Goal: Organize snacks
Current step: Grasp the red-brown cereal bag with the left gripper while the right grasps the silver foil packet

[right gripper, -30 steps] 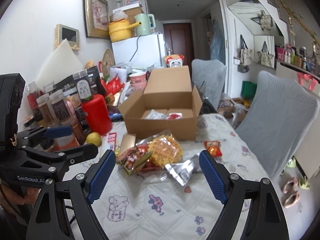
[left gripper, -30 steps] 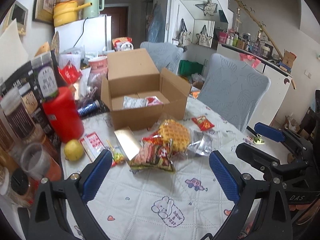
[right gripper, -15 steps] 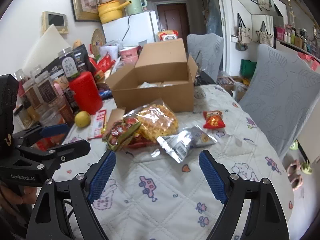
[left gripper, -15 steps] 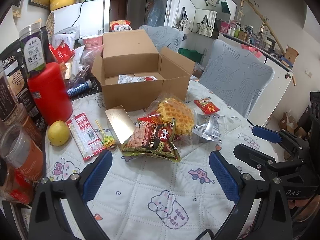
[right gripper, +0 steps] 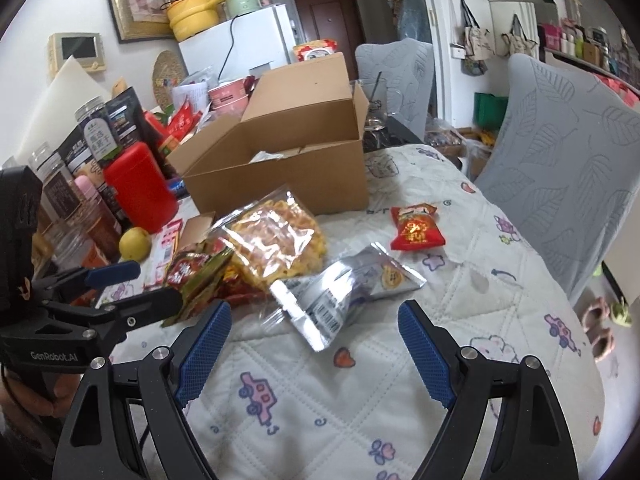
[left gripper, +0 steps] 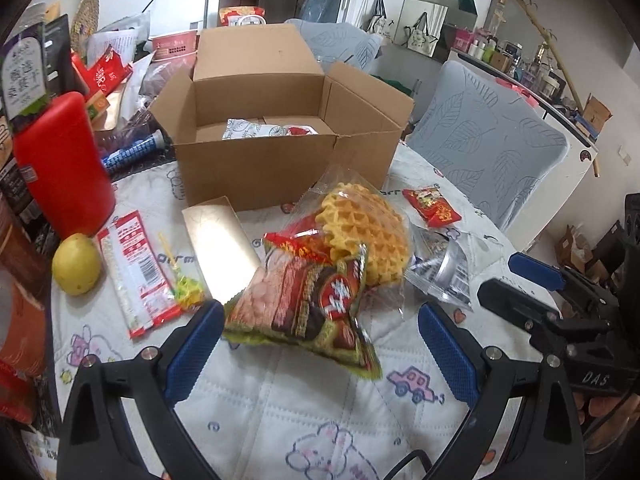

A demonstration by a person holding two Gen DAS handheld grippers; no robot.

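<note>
- Since a second ago both grippers closed in on the snack pile; packets now loom larger.
- Left gripper [left gripper: 320, 350]: jaws wide, empty. Green-red snack bag [left gripper: 304, 300] lies between the pads at 12 o'clock, long axis 11-to-5.
- Right gripper [right gripper: 314, 350]: wide, empty; silver pouch [right gripper: 348, 286] at 12.
- Cardboard box [left gripper: 280, 160] beyond, at 12 on the bench [left gripper: 320, 420].
- Left is nearer its bag.

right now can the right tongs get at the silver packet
Probably yes: the right tongs are open and the silver packet lies flat just ahead, nothing between, though its far edge tucks under the waffle bag.
</note>
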